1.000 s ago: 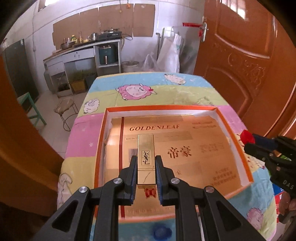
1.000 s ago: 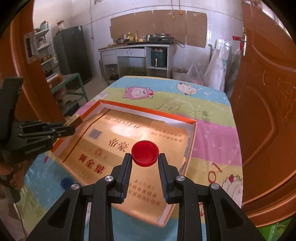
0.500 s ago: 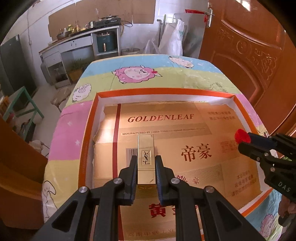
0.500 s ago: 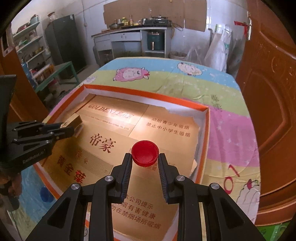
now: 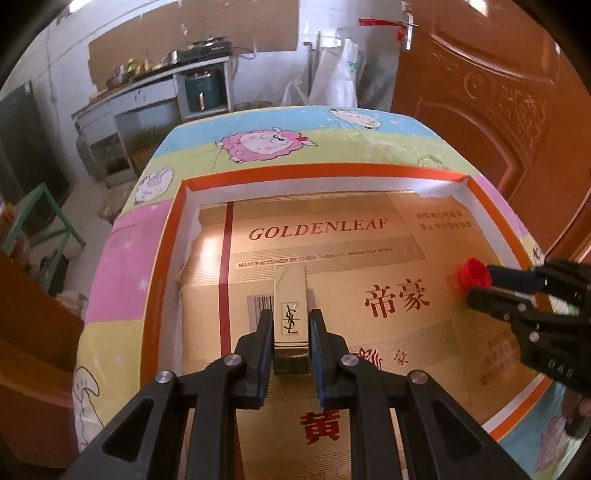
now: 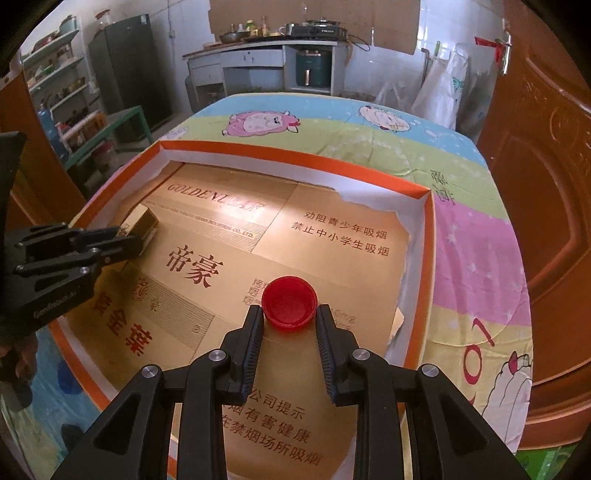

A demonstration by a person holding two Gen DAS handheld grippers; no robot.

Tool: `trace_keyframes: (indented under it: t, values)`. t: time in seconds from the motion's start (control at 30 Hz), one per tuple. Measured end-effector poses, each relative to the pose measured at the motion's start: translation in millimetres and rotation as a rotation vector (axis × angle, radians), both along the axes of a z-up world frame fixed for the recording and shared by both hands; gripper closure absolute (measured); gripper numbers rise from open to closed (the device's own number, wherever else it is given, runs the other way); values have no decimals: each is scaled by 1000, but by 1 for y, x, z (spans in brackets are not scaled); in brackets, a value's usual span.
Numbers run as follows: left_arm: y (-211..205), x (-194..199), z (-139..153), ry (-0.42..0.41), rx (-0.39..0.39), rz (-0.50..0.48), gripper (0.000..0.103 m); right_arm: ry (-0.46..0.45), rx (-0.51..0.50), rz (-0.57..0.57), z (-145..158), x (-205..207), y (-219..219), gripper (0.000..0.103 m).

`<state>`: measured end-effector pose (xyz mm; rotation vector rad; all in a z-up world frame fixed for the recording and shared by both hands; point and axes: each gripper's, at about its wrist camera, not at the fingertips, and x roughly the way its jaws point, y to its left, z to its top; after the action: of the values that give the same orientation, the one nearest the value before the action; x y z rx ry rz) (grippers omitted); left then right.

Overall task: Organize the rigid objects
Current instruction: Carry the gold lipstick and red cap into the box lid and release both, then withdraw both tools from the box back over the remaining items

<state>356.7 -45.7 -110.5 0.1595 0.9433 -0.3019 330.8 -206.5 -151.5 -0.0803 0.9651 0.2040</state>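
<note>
Over orange-rimmed tray (image 5: 162,295): left gripper (image 5: 290,325) fingers clamp gold case (image 5: 290,299); right gripper (image 6: 289,314) fingers clamp red cap (image 6: 289,302).

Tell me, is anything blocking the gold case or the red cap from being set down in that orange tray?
Nothing visible does. The left gripper holds the gold case and the right gripper holds the red cap over the orange tray, whose gold cardboard lining lies bare beneath both.

Home kitchen — stove (image 6: 320,31), fridge (image 6: 123,70), cartoon-cloth table (image 6: 476,236).
</note>
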Motion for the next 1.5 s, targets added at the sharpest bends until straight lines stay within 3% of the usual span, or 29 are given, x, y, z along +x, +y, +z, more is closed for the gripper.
trace_keyframes:
  t: [0.07, 0.13, 0.23, 0.33, 0.43, 0.57, 0.7, 0.8, 1.07, 1.23, 1.5]
  values:
    - [0, -3, -1, -19, -4, -10, 78, -4, -7, -2, 0, -1, 0, 65]
    - [2, -4, -2, -22, -43, -31, 61, -3, -9, -4, -1, -1, 0, 47]
    - [1, -6, -3, -17, -60, -70, 43, -12, -20, 1, -2, -3, 2, 44]
    - [-4, -10, -3, -20, -9, -62, 43, -27, -25, -4, -1, -6, 2, 44]
    - [-3, -15, 2, -28, -15, -40, 43, -52, -27, -10, 2, -12, 3, 44]
    - [-2, -36, 16, -131, -9, -6, 43, -104, -16, -33, 13, -28, 2, 44]
    - [5, -62, 36, -212, -54, 19, 43, -165, 6, -62, 27, -49, 0, 44]
    - [15, -82, 50, -228, -112, 51, 43, -186, 38, -85, 35, -68, -1, 44]
    - [29, -136, 74, -302, -110, 92, 43, -213, 79, -127, 49, -135, 12, 44]
    - [39, -169, 84, -307, -159, 105, 43, -229, 88, -135, 54, -179, 24, 44]
    - [43, -208, 89, -318, -164, 114, 43, -267, 49, -159, 63, -231, 40, 44]
